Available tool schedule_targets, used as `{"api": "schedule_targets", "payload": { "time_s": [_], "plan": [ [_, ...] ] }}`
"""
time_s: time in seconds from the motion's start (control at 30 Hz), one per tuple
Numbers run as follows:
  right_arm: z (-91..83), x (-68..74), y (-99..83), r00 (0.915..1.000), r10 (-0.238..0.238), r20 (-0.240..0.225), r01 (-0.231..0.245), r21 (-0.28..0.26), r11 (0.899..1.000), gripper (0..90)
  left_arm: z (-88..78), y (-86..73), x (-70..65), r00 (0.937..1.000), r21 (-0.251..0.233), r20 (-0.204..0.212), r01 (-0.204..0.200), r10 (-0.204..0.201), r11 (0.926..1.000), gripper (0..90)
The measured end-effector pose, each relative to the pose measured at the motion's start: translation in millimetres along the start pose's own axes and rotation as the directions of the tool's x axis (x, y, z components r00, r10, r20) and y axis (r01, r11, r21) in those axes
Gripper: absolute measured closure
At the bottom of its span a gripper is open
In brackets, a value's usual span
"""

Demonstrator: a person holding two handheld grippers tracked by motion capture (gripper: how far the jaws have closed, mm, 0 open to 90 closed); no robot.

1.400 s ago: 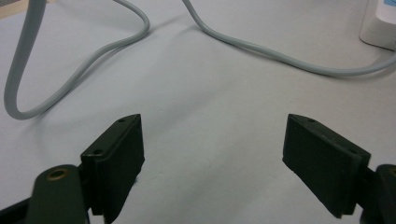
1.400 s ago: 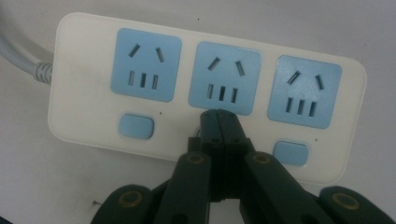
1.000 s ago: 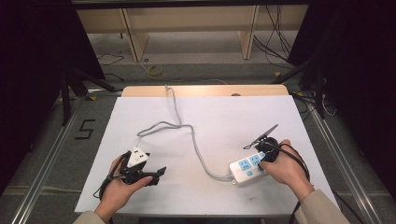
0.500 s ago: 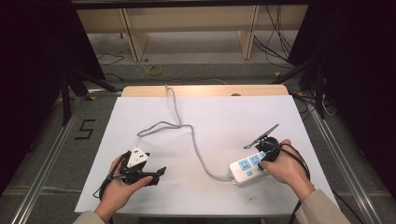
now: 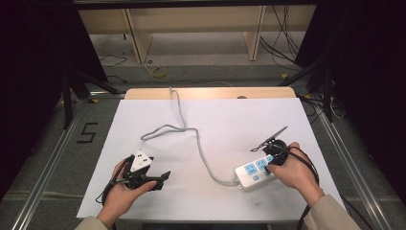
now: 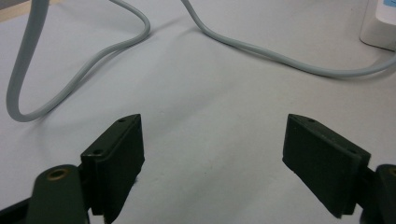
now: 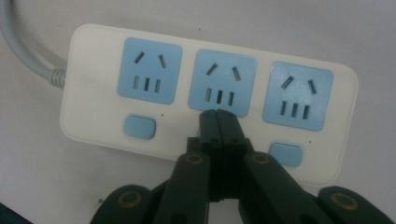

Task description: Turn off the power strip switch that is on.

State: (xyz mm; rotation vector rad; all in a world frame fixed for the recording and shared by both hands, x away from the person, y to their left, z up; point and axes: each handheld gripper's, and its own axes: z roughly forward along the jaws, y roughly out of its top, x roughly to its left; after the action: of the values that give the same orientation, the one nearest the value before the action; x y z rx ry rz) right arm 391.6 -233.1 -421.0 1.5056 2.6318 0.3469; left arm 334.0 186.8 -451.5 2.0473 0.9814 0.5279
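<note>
A white power strip point(image 5: 254, 172) with three blue sockets lies on the white table sheet point(image 5: 230, 120) at the right front; its grey cable point(image 5: 191, 139) snakes back across the table. In the right gripper view the strip point(image 7: 205, 93) lies flat, and my right gripper point(image 7: 218, 114) is shut, its tips pressed together over the middle socket's switch, which they hide. The right hand holds that gripper point(image 5: 270, 160) at the strip's right end. My left gripper point(image 5: 160, 178) rests at the left front, open; in its own view the jaws stand wide apart over bare sheet point(image 6: 212, 154) with the cable point(image 6: 84, 65) beyond.
A wooden board point(image 5: 210, 92) edges the far side of the table. Metal rails point(image 5: 48, 163) run along both sides. Shelving and loose cables point(image 5: 158, 72) lie on the floor beyond. The strip's corner point(image 6: 380, 23) shows at the top right of the left gripper view.
</note>
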Motion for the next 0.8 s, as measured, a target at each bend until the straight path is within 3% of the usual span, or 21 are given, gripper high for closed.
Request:
{"api": "schedule_targets", "payload": {
  "time_s": [0.57, 0.8],
  "plan": [
    [-5.4, -2.6, -1.0, 0.9999, -0.002, -0.013, 0.002, -0.055, 0.998, 90.0, 0.6, 0.0, 0.3, 1.0, 0.004, 0.003, -0.005, 0.005, 1.0, 20.0],
    [-9.7, -5.7, -3.0, 0.9997, -0.019, -0.018, 0.016, -0.137, 0.99, 90.0, 0.9, 0.0, -0.1, 1.0, 0.0, 0.002, 0.0, 0.0, 1.0, 20.0]
  ]
}}
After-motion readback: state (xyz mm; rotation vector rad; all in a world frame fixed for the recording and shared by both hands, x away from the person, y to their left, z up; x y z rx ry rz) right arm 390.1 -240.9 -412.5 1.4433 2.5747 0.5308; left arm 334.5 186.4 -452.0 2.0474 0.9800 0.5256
